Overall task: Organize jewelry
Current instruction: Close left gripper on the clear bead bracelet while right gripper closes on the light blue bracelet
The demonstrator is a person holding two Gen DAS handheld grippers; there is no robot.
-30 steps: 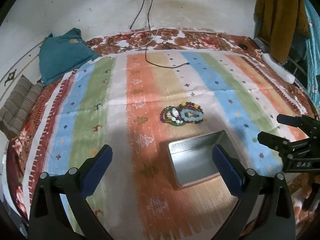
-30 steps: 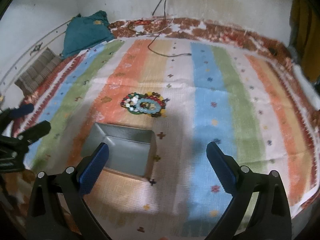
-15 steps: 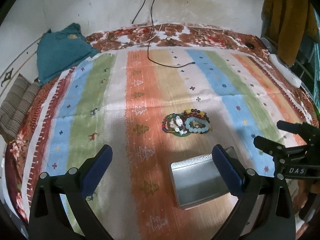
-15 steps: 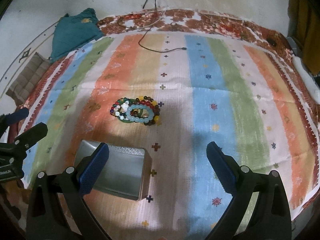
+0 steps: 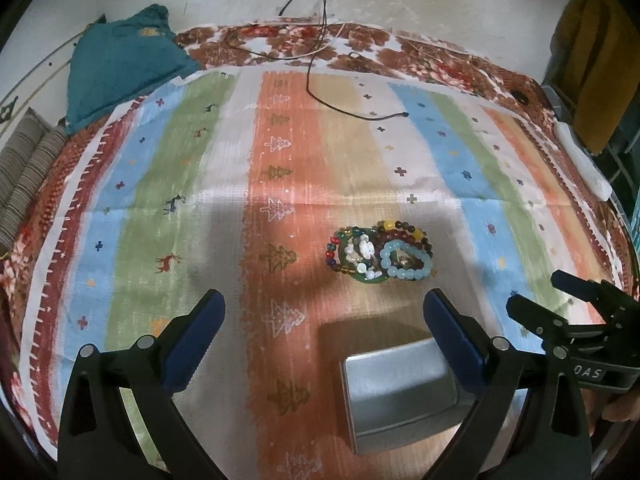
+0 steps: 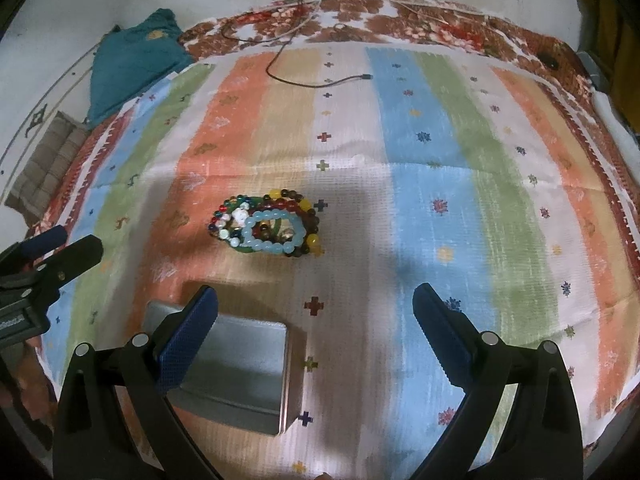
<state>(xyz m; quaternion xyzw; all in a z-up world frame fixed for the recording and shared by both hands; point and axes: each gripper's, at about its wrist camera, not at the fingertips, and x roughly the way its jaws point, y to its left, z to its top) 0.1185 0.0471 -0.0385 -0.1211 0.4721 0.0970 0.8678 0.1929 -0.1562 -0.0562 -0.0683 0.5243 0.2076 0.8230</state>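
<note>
1. Bracelets piled on striped bedspread, just beyond metal tin.
2. Left gripper spread wide, holding nothing.
3. Right gripper likewise spread, nothing held; tin sits low-left.

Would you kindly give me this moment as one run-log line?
left gripper: open, empty | right gripper: open, empty | beaded bracelets: piled on striped cloth | metal tin: open, empty, near side of pile

Pile of beaded bracelets on striped cloth, open metal tin near it
</note>
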